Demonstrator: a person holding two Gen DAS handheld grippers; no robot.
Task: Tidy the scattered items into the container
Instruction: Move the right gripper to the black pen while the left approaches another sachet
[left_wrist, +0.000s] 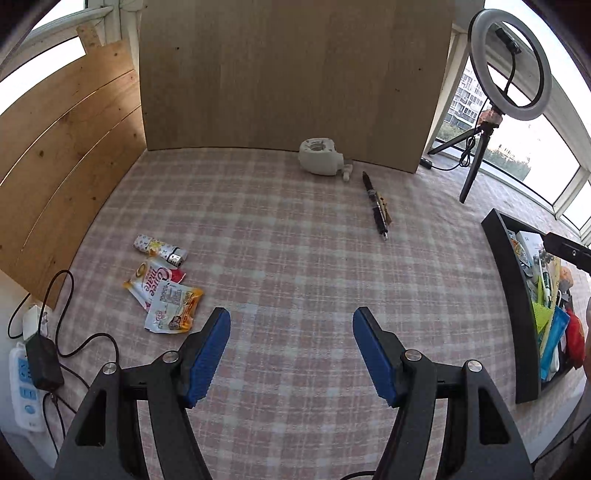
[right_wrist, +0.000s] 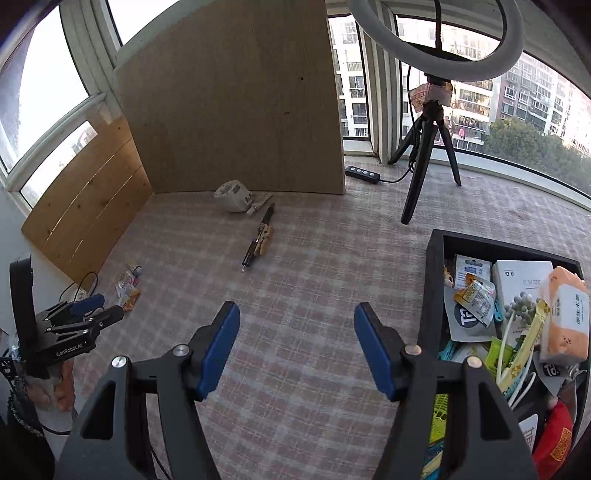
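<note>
Left gripper (left_wrist: 291, 354): jaws spread wide, nothing between the blue pads, poised over bare checked tablecloth (left_wrist: 288, 229).
Right gripper (right_wrist: 297, 350): likewise agape and empty, just beside the black container (right_wrist: 433, 280); a hand grips the other tool at the left edge of this view.
Nearest scatter: a heap of snack sachets (left_wrist: 166, 295) lies just left of the left gripper's tips, overlapping one another, with a patterned lighter (left_wrist: 159, 248) at the heap's far side.
Sachets, handling: likely light, thin, crinkly and slick; a pinch on a raised edge or corner looks surer than pressing flat on the cloth.
Lighter, handling: probably light, rigid and smooth; best taken across its narrow body.
Farther out: a dark pen (left_wrist: 376, 205) with a wooden clip on it lies mid-table; stiff and slender, it may roll, so grip across the barrel.
By the back board: a cream plastic gadget (left_wrist: 320, 156), bulky and hard.
Container: already well filled with packets, at the table's right.
</note>
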